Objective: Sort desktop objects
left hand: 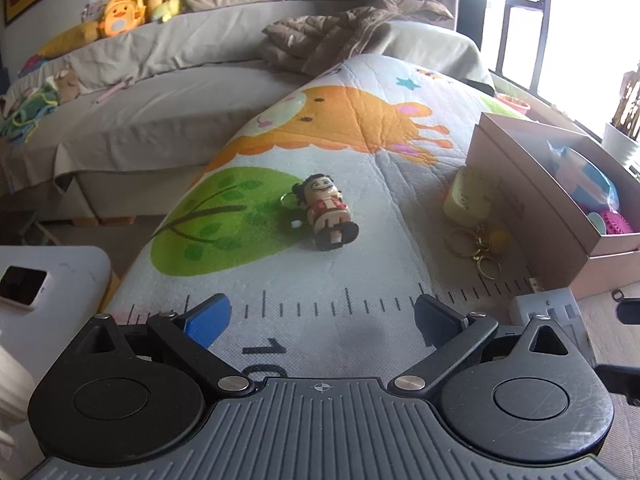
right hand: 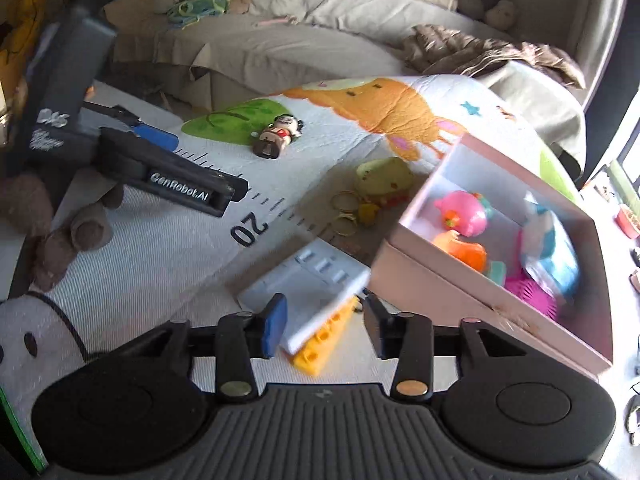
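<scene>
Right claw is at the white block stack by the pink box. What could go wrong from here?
1. The right claw is open around the white block with a yellow piece under it; closing may lift only one.
2. The pink box wall is close by; the claw could bump it.
3. The keyring lies nearby and could snag.

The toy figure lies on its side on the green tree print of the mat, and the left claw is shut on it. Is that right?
Not quite. The toy figure does lie on the green tree print of the mat, but the left claw is open and well short of it, holding nothing. The left wrist view shows this.
</scene>
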### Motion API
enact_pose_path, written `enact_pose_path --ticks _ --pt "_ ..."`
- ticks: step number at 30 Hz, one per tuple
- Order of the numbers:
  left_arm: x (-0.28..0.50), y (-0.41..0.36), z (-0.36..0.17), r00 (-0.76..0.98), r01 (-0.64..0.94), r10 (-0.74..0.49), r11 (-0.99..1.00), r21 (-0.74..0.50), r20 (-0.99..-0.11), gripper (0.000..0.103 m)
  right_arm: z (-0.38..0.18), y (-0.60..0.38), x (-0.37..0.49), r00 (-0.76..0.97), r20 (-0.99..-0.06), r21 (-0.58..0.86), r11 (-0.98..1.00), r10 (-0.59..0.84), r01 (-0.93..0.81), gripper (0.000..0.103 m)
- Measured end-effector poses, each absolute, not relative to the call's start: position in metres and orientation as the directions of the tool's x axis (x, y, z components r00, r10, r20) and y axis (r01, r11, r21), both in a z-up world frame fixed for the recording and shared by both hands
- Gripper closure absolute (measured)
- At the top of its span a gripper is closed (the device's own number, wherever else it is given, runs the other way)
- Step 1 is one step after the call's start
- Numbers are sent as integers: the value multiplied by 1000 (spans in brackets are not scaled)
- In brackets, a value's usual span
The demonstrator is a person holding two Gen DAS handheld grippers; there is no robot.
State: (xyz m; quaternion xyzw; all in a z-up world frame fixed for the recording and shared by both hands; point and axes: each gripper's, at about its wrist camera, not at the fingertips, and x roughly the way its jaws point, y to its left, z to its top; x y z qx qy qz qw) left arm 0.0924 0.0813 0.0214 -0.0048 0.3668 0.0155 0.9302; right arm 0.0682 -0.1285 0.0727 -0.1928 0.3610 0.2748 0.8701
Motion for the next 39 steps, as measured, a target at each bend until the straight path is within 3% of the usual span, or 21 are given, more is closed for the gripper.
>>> enact_pose_path --ticks 2,9,11,14,16,22,29,34,39 --pt "107 78 21 729 -29 29 1000 12 -684 2 76 -145 63 606 -713 -109 798 353 -592 41" --pt "171 80 10 700 -124 121 991 48 -704 2 75 -202 63 668 -683 -28 903 297 -429 30" --pt "177 82 8 703 -135 121 990 36 -701 8 68 -213 65 671 -689 -12 921 274 -388 29" --pt "172 81 10 720 -125 118 991 39 -684 31 56 -230 69 667 -699 31 943 257 -331 28" --pt "166 79 12 728 -106 112 993 50 -677 55 48 -238 72 664 -705 63 954 250 -292 27" --pt "142 65 15 741 -25 71 997 78 -668 55 35 -246 75 662 -702 131 961 263 -243 23" --pt "87 31 14 730 158 -97 987 28 -677 55 33 -244 70 673 -689 132 960 268 -247 20" --pt "55 4 10 725 267 -175 963 38 -666 33 38 -242 64 683 -677 126 957 276 -262 18" --pt "28 -18 6 691 400 -275 916 37 -669 20 44 -241 59 693 -660 132 952 291 -274 17"
